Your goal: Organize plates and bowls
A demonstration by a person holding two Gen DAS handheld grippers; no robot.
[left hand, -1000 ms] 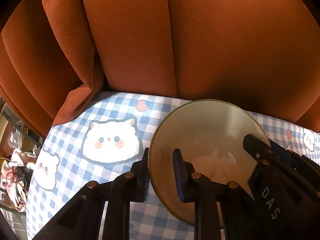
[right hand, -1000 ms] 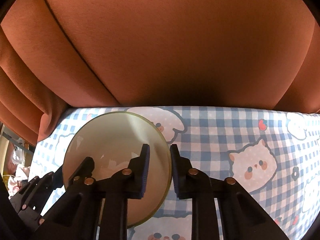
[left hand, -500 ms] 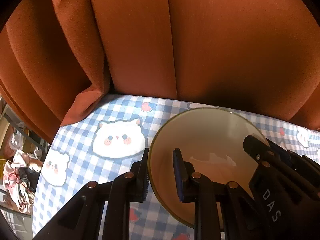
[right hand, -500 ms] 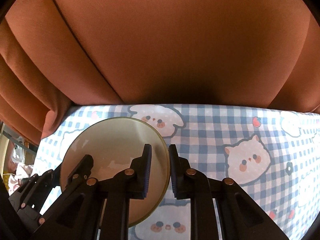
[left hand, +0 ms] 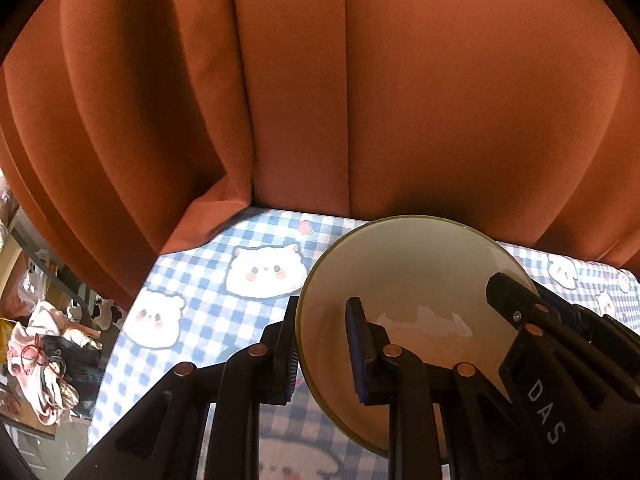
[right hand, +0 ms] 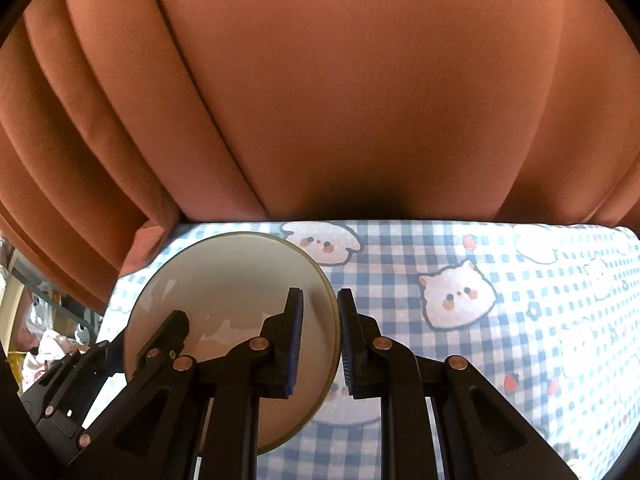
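Observation:
A cream bowl (left hand: 416, 280) with a thin olive rim is held in the air above the table by both grippers. My left gripper (left hand: 322, 350) is shut on its left rim, one finger inside and one outside. My right gripper (right hand: 320, 338) is shut on the opposite rim of the same bowl (right hand: 232, 280). Each gripper shows in the other's view: the right one at the bowl's far edge (left hand: 532, 320), the left one at the lower left (right hand: 160, 340). No other plates or bowls are in view.
The table (right hand: 460, 248) carries a blue-and-white checked cloth with cartoon animal faces. An orange curtain (left hand: 360, 100) hangs close behind its far edge. Beyond the table's left edge lie clothes and clutter on the floor (left hand: 48, 352).
Both grippers have lifted the bowl and drawn it back a little; the table and its cloth figures have sunk lower and smaller in both views. The grip on the rim is unchanged.

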